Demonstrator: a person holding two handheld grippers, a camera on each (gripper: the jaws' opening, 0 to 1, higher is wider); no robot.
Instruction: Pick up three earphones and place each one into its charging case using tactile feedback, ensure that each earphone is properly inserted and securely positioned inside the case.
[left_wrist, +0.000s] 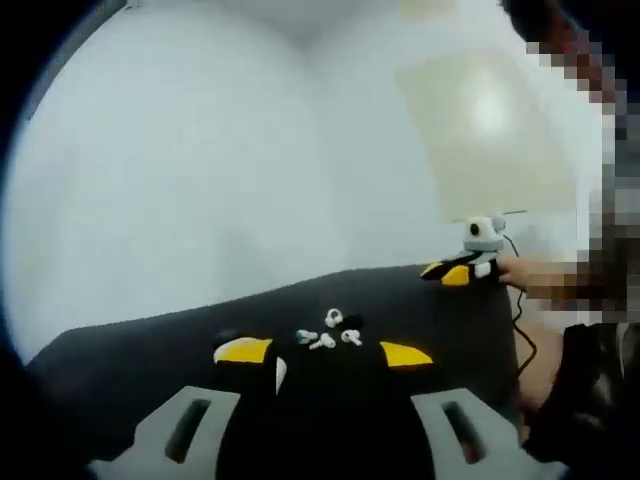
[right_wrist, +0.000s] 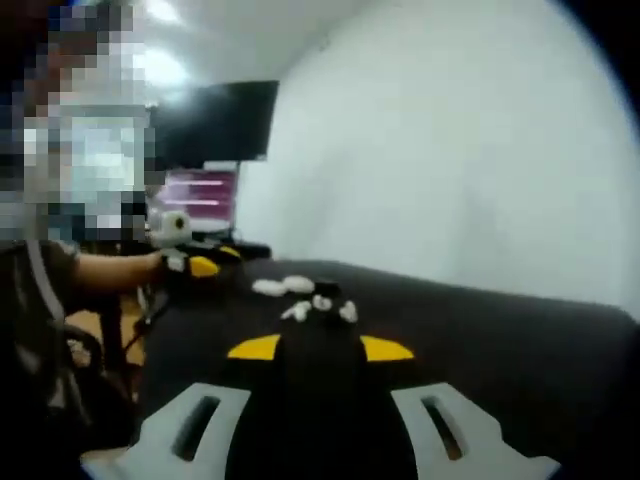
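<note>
**Both grippers hovering before the first pick**

The left gripper (left_wrist: 325, 352) is hanging wide open and empty; the right gripper (right_wrist: 320, 348) is doing likewise. Small white earphones (left_wrist: 328, 334) are lying clustered on the black cloth-covered table (left_wrist: 140, 345), just ahead of both. Next, probably, one gripper is descending onto a single earphone.

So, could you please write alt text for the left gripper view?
Small white earphones lie clustered on a dark table, just beyond the open yellow-tipped left gripper. At the table's far right edge, a person's hand holds the right gripper before a white wall.
</note>
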